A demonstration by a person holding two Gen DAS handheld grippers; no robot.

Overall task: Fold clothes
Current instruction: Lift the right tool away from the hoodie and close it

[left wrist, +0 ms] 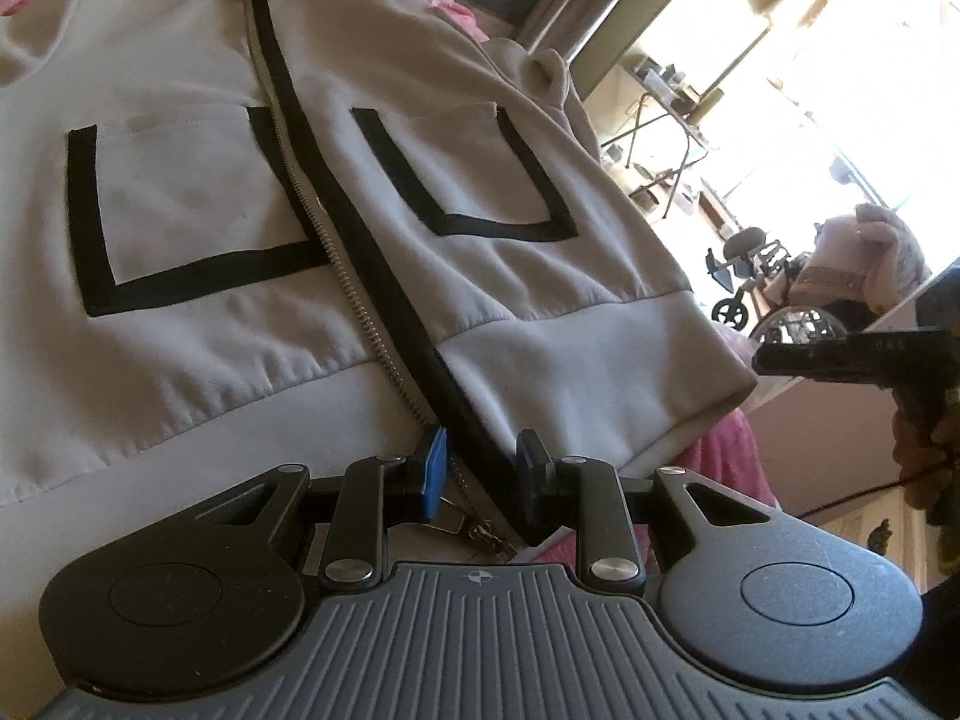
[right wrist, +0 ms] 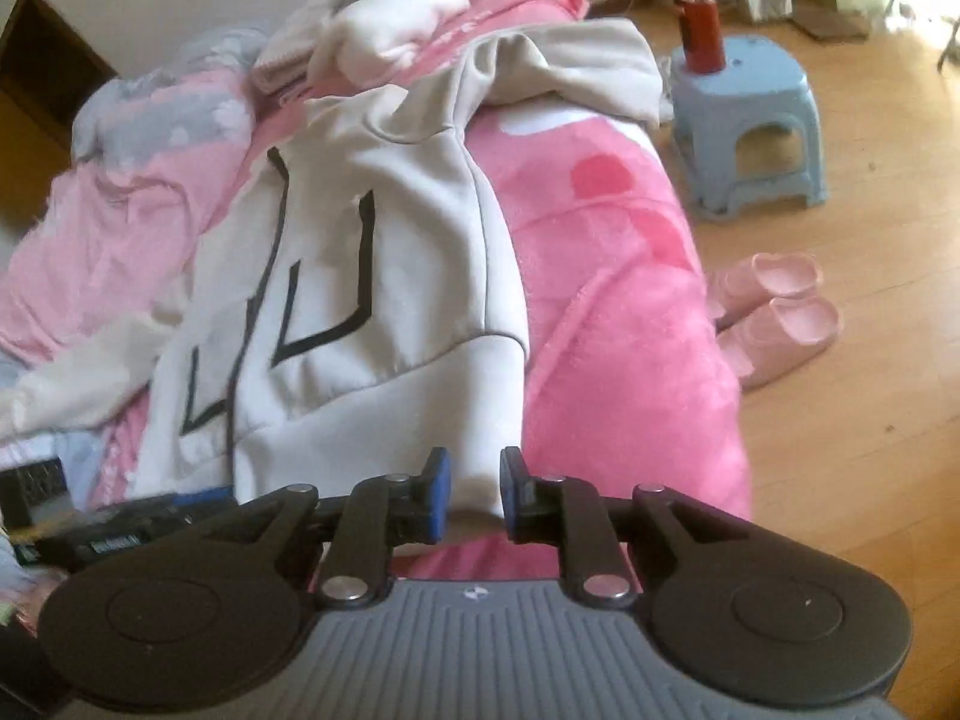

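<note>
Left wrist view: white zip jacket (left wrist: 336, 192) with black-trimmed pockets, spread flat on pink blanket (left wrist: 714, 462). Left gripper (left wrist: 483, 468) at hem, fingers a little apart, straddling the black zipper placket; pads apparently not pressing it. Right gripper (left wrist: 840, 357) at right edge, off the bed.

Right wrist view: jacket (right wrist: 390, 252) lengthwise on bed. Right gripper (right wrist: 474, 483) over hem corner, fingers slightly parted, holding nothing. Blue stool (right wrist: 750, 114), pink slippers (right wrist: 780, 306) on floor.

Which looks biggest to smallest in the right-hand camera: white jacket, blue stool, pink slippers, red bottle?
1. white jacket
2. blue stool
3. pink slippers
4. red bottle

The jacket lies nearest the camera, which may inflate it.
</note>
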